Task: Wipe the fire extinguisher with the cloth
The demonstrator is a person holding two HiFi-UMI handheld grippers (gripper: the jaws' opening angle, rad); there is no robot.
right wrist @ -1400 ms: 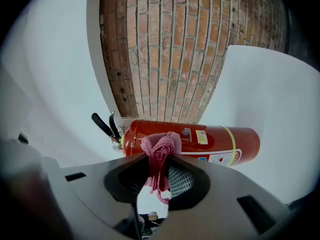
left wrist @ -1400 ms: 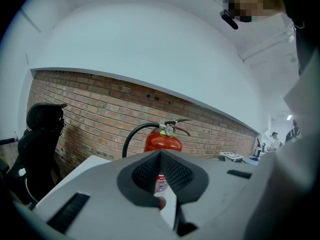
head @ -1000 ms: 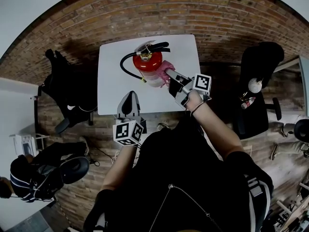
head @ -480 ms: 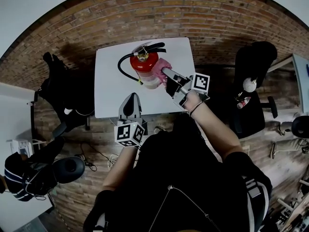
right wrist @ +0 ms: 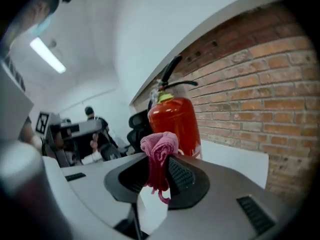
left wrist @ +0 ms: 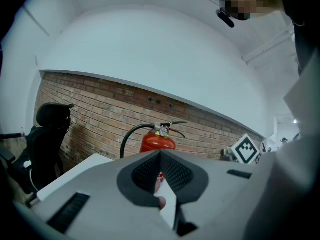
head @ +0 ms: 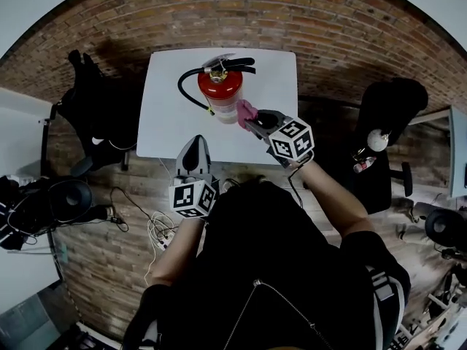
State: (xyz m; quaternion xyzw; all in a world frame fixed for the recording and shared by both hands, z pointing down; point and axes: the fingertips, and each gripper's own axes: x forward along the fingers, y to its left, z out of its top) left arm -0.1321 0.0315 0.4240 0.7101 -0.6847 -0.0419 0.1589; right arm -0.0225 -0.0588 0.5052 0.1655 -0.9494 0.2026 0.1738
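Note:
A red fire extinguisher (head: 220, 86) with a black hose stands upright on the small white table (head: 164, 126). My right gripper (head: 250, 119) is shut on a bunched pink cloth (head: 246, 111), which sits at the cylinder's lower right side. In the right gripper view the cloth (right wrist: 159, 151) bulges above the jaws in front of the red body (right wrist: 176, 120); contact cannot be told. My left gripper (head: 195, 143) hovers at the table's near edge, short of the extinguisher (left wrist: 157, 141), its jaws shut with nothing between them.
A brick wall runs behind the table. One black office chair (head: 98, 126) stands at the table's left and another (head: 390, 100) at its right. Cables (head: 157, 228) lie on the floor near my left arm. People sit at desks (right wrist: 75, 134) in the background.
The right gripper has drawn the cloth from the extinguisher's side down toward its lower right and rolled, so its marker cube faces up. The left gripper has barely moved.

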